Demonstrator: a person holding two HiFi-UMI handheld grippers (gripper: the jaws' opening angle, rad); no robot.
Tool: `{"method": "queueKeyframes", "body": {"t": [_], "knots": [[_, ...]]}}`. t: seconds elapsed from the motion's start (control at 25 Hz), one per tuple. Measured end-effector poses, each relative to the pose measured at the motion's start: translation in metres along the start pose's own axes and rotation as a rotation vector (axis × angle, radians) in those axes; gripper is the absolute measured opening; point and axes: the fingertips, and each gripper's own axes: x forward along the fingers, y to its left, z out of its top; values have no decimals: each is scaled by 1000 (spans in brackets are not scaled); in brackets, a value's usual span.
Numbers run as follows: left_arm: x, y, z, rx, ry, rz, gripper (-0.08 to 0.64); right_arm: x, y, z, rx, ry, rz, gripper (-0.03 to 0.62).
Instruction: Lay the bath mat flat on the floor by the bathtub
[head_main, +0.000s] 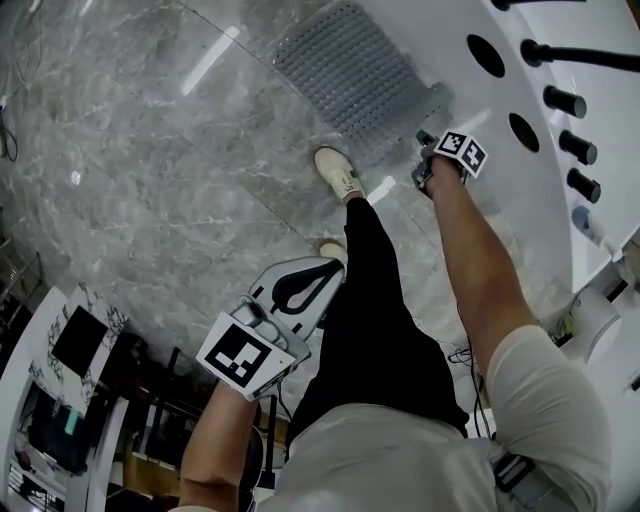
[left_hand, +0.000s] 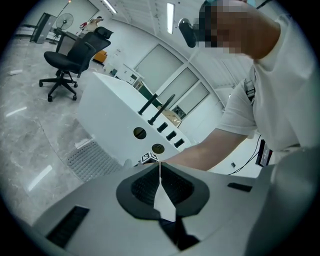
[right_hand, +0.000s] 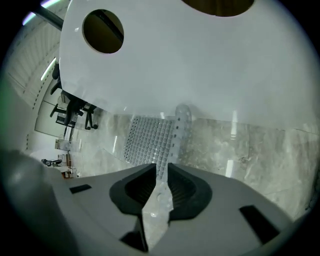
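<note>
Right tongs (right_hand: 160, 169) pinch the studded bath mat (right_hand: 149, 137).

left gripper (head_main: 322, 272): jaws together, arm bent | right gripper (head_main: 424, 146): jaws clamped, arm outstretched

Grey studded bath mat (head_main: 350, 70): soft rubbery plastic, faintly translucent at the gripped edge, covered in small raised bumps, low sheen.
Grey veined stone-look floor (head_main: 150, 150): polished and glossy; ceiling lights are reflected as streaks.
White bathtub (head_main: 440, 25): smooth, high gloss; acrylic or enamel could not be told.
Right gripper (right_hand: 162, 165) shell: matt grey moulded plastic. Its black pads (right_hand: 138, 190) are finely ribbed.
Black trousers (head_main: 380, 330): matt cloth.
</note>
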Motion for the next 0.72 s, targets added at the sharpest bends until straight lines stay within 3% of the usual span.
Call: {"method": "queueKeyframes", "body": {"t": [0.28,0.72], "knots": [[6,-10,25,53,-24,-14,23,-36,-14,-14,-37,-2,4,80],[-1,-44,42,180,-47,-37,23,-96,12,-45,-151,9,88,74]]}}
